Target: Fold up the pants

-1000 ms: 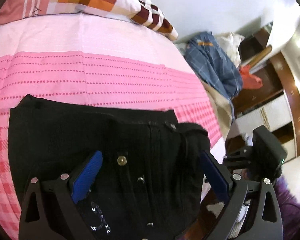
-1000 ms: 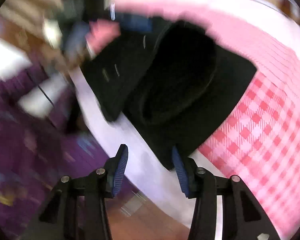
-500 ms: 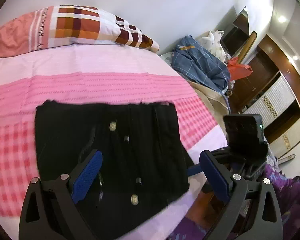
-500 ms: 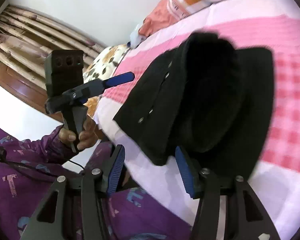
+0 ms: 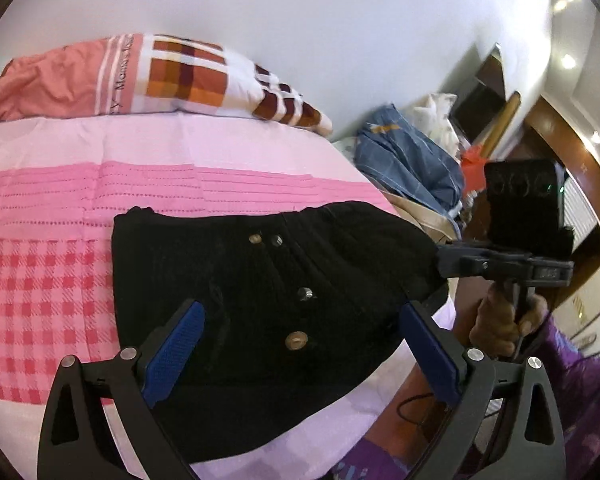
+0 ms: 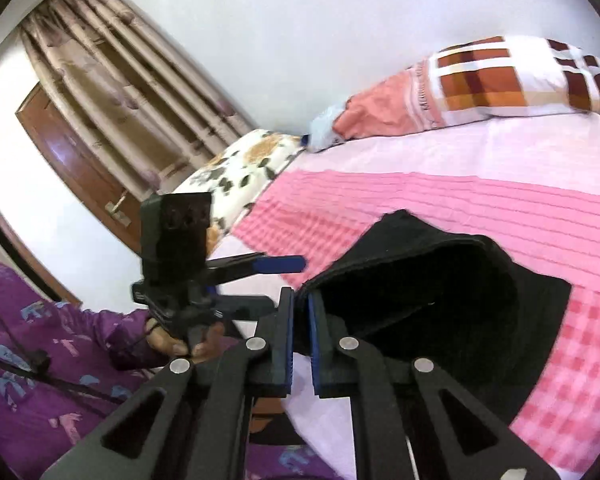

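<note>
Black pants (image 5: 340, 272), folded and with metal buttons showing, lie on the pink bed near its front edge. My left gripper (image 5: 300, 312) hovers open above them, its blue pads wide apart and touching nothing. My right gripper (image 6: 299, 296) is shut on the pants' (image 6: 440, 280) near corner, which is raised off the bed so the fabric gapes like a pocket. In the left wrist view the right gripper (image 5: 440, 258) pinches the cloth's right edge. The right wrist view shows the left gripper (image 6: 288, 284) open, just left of that corner.
The pink checked bedspread (image 5: 40, 280) carries a plaid pillow (image 5: 180, 80) at the wall and a floral pillow (image 6: 244, 172). A pile of blue clothes (image 5: 408, 160) sits past the bed's right side by wooden cupboards (image 5: 580, 200). A person's purple sleeve (image 6: 60, 340), curtains (image 6: 120, 80).
My left gripper drew back and up off the pants, still open. My right gripper's jaws came together on the pants' corner and lifted it.
</note>
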Tool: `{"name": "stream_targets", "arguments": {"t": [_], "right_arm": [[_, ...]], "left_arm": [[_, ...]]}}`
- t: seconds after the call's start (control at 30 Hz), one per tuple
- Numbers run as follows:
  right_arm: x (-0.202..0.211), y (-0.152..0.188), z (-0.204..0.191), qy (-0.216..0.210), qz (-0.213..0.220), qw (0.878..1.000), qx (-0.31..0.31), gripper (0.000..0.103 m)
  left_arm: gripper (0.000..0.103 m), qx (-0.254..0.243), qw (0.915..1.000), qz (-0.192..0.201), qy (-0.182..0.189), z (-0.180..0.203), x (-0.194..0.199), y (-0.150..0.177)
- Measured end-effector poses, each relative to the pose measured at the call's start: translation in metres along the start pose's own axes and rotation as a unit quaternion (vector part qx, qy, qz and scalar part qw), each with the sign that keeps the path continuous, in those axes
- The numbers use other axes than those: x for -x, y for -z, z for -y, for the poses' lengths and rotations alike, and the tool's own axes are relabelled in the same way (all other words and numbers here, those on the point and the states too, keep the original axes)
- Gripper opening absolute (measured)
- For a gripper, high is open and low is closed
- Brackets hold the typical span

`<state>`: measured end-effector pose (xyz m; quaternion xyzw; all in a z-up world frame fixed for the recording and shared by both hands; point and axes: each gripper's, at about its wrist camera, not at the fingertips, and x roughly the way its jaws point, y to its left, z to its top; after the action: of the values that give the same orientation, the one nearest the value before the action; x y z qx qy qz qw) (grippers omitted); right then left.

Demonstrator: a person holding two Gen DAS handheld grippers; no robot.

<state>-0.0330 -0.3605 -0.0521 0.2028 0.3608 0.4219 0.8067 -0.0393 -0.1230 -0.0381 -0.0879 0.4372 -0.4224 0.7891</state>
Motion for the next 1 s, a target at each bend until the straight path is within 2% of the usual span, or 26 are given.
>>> {"name": "stream_targets", "arguments": {"t": [0.17,0.23,0.27,0.43,0.5,0.57,0.63,0.73,0.8,0.83,0.87,0.9,0.93,1.0], "right_arm": [[-0.002,0.056,0.072,0.047,-0.032,0.991,-0.118,0.007],[0.005,0.076,0.086,0.021,-0.001,0.984,-0.174,0.008],[0.013,0.085,0.092,-0.002,0.030,0.979,-0.199,0.009],[0.017,0.087,0.091,-0.018,0.062,0.974,-0.218,0.012],[0.016,0.084,0.099,-0.010,0.061,0.973,-0.223,0.025],[0.017,0.082,0.107,0.002,0.065,0.972,-0.225,0.054],[0.017,0.080,0.114,-0.021,0.058,0.972,-0.226,0.068],[0.010,0.078,0.109,-0.004,0.018,0.980,-0.196,0.077],[0.003,0.075,0.103,0.012,-0.003,0.985,-0.173,0.077],[-0.004,0.074,0.100,0.015,-0.020,0.987,-0.162,0.073],[-0.010,0.074,0.096,0.019,-0.039,0.987,-0.153,0.052],[-0.018,0.074,0.090,0.027,-0.065,0.988,-0.137,0.039],[-0.025,0.075,0.084,0.045,-0.083,0.988,-0.122,0.033],[-0.025,0.073,0.078,0.056,-0.086,0.987,-0.121,0.023]], "left_arm": [[0.098,0.039,0.9979,-0.051,0.008,-0.018,-0.038,0.009],[0.098,0.036,0.9974,-0.063,0.003,-0.019,-0.049,0.015],[0.098,0.035,0.9970,-0.069,-0.002,-0.019,-0.054,0.018],[0.098,0.025,0.9971,-0.073,-0.002,-0.011,-0.060,0.018],[0.098,0.022,0.9968,-0.077,-0.003,-0.010,-0.061,0.018],[0.098,0.021,0.9967,-0.078,-0.005,-0.010,-0.062,0.018],[0.098,0.023,0.9968,-0.076,-0.004,-0.010,-0.062,0.019],[0.098,0.023,0.9967,-0.077,-0.004,-0.010,-0.062,0.021],[0.098,0.019,0.9967,-0.078,-0.005,-0.009,-0.061,0.022],[0.098,0.018,0.9967,-0.079,-0.005,-0.008,-0.060,0.022],[0.098,0.017,0.9966,-0.080,-0.006,-0.008,-0.060,0.022],[0.098,0.017,0.9966,-0.080,-0.007,-0.008,-0.060,0.022],[0.098,0.016,0.9966,-0.080,-0.011,-0.009,-0.060,0.022],[0.098,0.016,0.9965,-0.081,-0.013,-0.009,-0.061,0.020]]}}
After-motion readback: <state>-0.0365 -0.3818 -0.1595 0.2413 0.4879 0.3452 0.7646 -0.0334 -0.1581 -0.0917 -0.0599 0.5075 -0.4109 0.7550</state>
